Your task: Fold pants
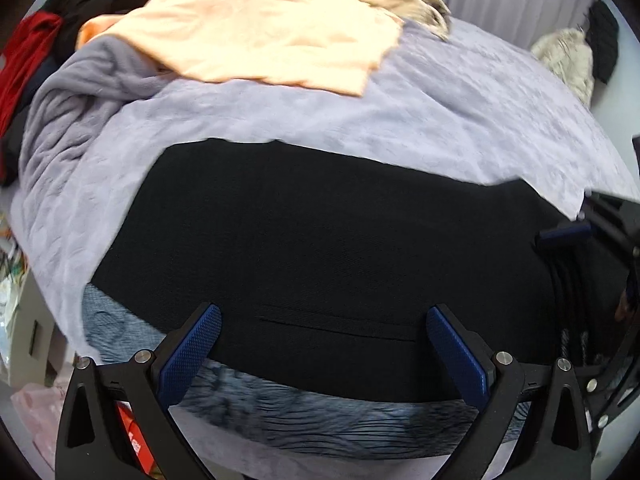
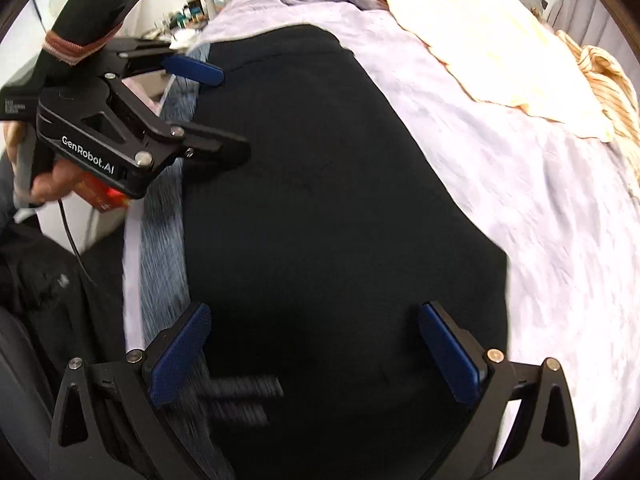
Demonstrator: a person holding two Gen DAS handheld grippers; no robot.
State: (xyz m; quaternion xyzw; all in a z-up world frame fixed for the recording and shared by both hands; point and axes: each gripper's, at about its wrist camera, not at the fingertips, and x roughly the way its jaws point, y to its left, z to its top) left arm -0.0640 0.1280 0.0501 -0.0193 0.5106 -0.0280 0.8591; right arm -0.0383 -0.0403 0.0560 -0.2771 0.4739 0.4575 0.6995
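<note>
Pants (image 1: 320, 248), black, lie spread flat on a lavender blanket (image 1: 460, 120), filling the centre of both wrist views and reaching the near edge of the bed, where a grey-blue ribbed cover (image 1: 320, 412) shows beneath. Left gripper (image 1: 324, 344): jaws wide apart, nothing between them, poised over the near hem at 6 o'clock; it also appears in the right wrist view (image 2: 224, 112) at 10 o'clock, jaws spread, held by a hand (image 2: 48, 184). Right gripper (image 2: 316, 344): jaws wide, empty, above the dark cloth at 6 o'clock. A peach cloth (image 1: 264, 36) lies on the blanket at 12 o'clock, well apart from the pants. Risks, as judgement: a pinch taken here may catch the blanket along with the pants, since the layers lie flush; uneven grips at the two ends could skew the fold; fabric overhanging the bed edge could slide off. Hard to make out: the black fabric shows almost no seams, so waistband and leg ends cannot be told apart; how many layers are stacked is unclear; motion blur smears the near edge in both views.
</note>
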